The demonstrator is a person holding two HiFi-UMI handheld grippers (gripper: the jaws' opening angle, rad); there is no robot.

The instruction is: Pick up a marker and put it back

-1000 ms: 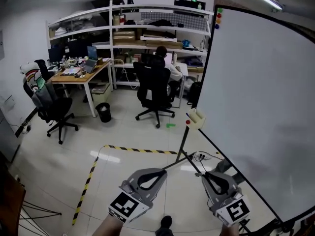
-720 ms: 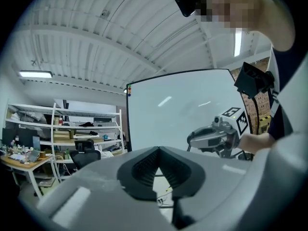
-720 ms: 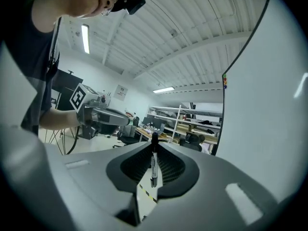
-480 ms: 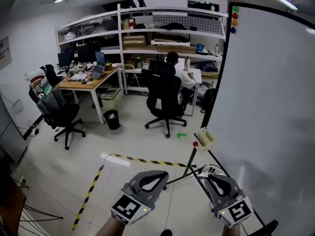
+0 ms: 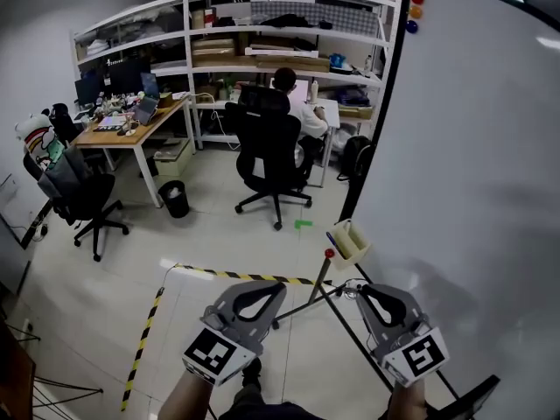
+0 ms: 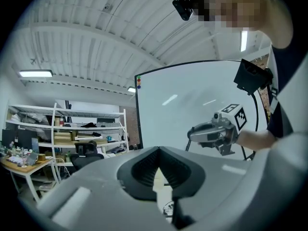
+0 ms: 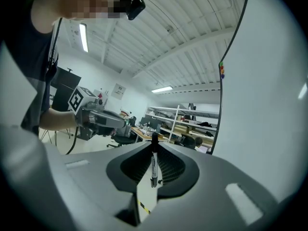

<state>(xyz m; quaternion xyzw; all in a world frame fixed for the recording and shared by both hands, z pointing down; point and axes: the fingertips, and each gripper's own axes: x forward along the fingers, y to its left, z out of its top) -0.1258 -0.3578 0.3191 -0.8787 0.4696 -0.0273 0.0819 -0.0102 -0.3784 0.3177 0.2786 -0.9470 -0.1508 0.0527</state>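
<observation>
Black-capped white marker was clamped between the nearly closed right tongs, so pick-up was judged complete. Left tongs were closed together, empty. Return, presumably to the beige tray beside the whiteboard, was outstanding.

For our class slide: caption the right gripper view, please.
Right gripper, jaws shut on a marker, beside the whiteboard.

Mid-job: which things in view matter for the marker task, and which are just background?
Job: marker, clamped in the right gripper; whiteboard; beige holder on its frame.
Just around: empty left gripper; occupied office chair; desk; black bin; shelves.
</observation>
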